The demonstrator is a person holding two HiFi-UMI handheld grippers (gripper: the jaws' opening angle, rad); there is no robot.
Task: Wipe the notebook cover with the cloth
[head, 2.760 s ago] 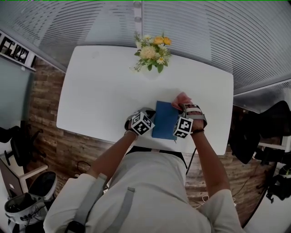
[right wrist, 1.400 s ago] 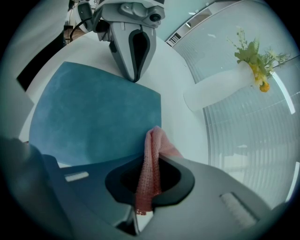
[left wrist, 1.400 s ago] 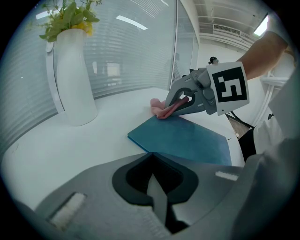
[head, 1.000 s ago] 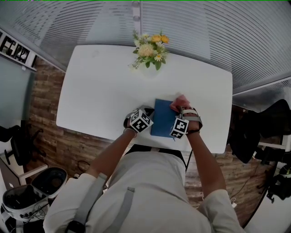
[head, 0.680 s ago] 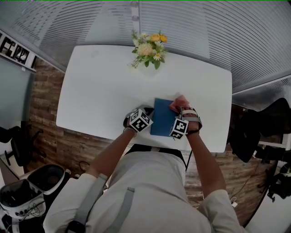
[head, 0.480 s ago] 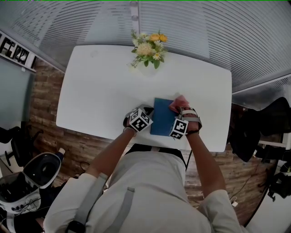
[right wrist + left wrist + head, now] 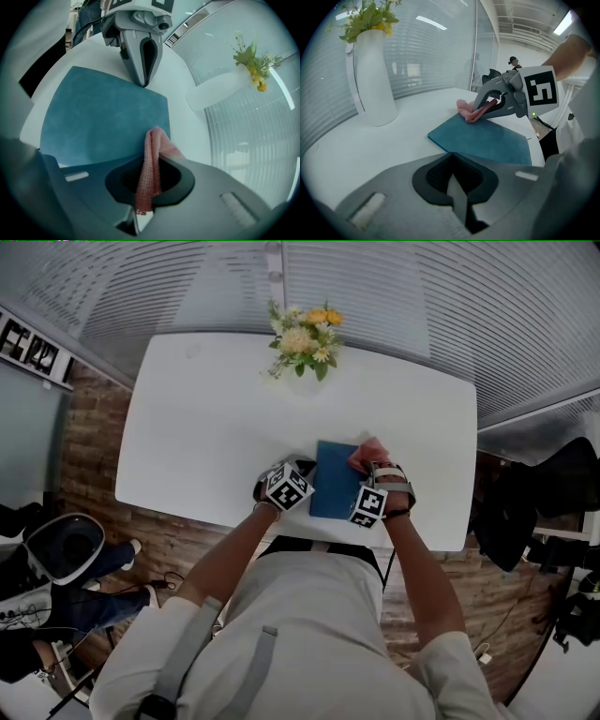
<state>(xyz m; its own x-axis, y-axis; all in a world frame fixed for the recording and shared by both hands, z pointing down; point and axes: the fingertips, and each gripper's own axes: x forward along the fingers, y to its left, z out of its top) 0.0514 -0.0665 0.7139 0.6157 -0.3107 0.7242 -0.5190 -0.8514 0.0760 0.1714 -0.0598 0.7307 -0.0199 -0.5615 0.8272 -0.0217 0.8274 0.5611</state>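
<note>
Notebook (image 7: 333,482) blue, lies flat on the white counter (image 7: 206,427), close to the near edge and right of middle, cover up. Cloth (image 7: 368,454) pink, bunched, sits on the notebook's far right corner; in the left claw view it touches the cover there (image 7: 469,112)

Right claw (image 7: 367,465) holds the cloth: its own view shows the jaws pinched narrow on a fold (image 7: 152,159), the rest hanging out ahead onto the cover (image 7: 103,117). Left claw (image 7: 305,472) has jaws together with nothing between them, tip pressed at the notebook's left edge, seen clearly from the right claw view (image 7: 143,82). Judged to be pinning the book so it does not slide

Change: a few seconds back the cloth was just past the far right corner, mostly over the counter; now it has come in onto the corner. Over the last half second hardly any shift. Left claw has stayed put at the left edge. A person has come into the near left floor area, away from the work

Meaning for the task: wipe looks under way but at the far end of a stroke, and most of the cover toward the near side seems still to be covered. Next pull probably nearward along the cover. Risk: a loosely bunched cloth may slip or skip

Vase of flowers (image 7: 302,341) at the far edge of the counter, well apart
</note>
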